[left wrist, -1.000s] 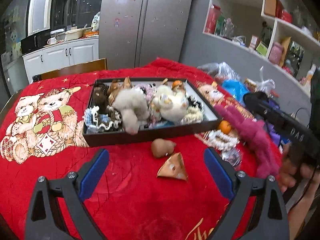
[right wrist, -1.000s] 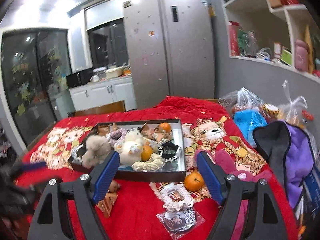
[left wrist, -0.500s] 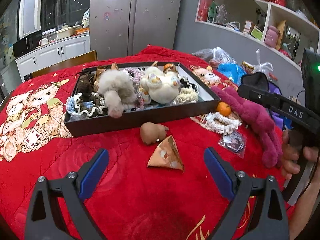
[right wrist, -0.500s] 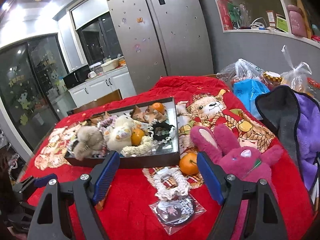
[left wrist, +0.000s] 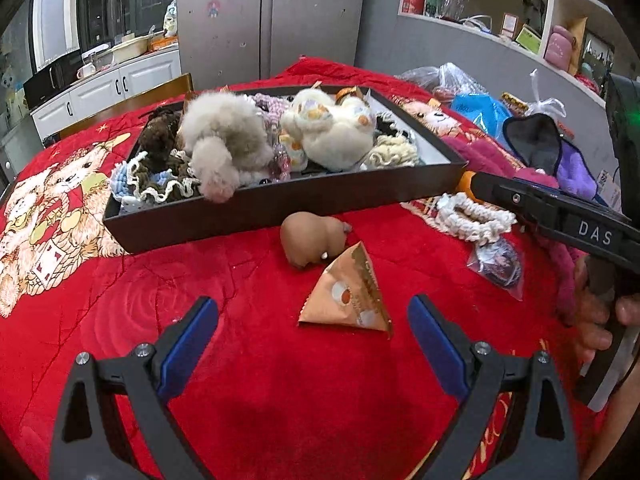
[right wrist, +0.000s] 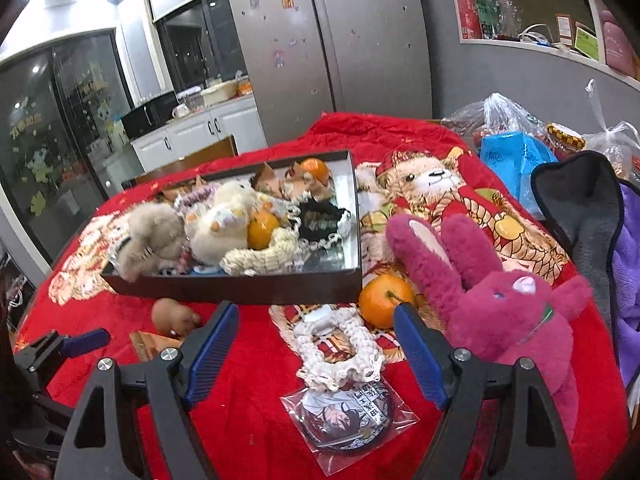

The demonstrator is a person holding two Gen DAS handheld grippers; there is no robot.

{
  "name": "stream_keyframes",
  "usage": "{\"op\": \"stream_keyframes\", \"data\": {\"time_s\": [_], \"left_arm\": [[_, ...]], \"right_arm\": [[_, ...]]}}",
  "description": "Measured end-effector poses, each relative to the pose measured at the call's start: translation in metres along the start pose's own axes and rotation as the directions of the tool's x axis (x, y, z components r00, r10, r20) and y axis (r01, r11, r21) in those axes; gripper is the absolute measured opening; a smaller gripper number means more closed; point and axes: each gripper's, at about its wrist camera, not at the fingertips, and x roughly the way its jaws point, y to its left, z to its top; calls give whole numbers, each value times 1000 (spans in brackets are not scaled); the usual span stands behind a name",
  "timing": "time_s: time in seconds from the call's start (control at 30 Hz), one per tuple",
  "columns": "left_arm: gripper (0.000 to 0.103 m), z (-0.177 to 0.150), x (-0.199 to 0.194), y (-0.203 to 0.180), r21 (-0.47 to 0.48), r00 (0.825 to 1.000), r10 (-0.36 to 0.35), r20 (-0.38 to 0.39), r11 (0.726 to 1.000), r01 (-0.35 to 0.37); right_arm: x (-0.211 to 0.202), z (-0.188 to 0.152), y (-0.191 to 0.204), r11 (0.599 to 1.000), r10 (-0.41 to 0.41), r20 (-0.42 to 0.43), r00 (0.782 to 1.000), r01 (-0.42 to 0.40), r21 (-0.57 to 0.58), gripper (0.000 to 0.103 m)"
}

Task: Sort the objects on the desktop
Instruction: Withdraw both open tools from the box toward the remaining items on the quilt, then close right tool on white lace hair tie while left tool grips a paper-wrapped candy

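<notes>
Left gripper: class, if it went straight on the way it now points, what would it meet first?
Most likely the triangular orange packet, lying on the red cloth between the open left gripper's fingers; the brown toy lies beyond. Depth is uncertain.

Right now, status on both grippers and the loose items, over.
Left gripper open over orange triangular packet. Right gripper open over cream crocheted scrunchie. Dark tray already crowded. Nothing blocking.
</notes>
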Motion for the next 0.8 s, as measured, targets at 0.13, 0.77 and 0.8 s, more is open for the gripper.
{"op": "stream_keyframes", "data": {"time_s": [0.13,0.77,0.8], "left_arm": [[97,1,12,4,-22,1000,-6,-27,1000,5],[102,-1,36,-8,51,994,62,-86,997,-58],[102,-1,36,-8,49,994,61,-86,997,-57]], "right_arm": [[9,-3,-1,1000,-21,-27,999,21,-13,82],[44,-16,8,986,-100,-114,988,82,-146,82],[45,-16,9,985,-102,-117,988,84,-150,82]]}}
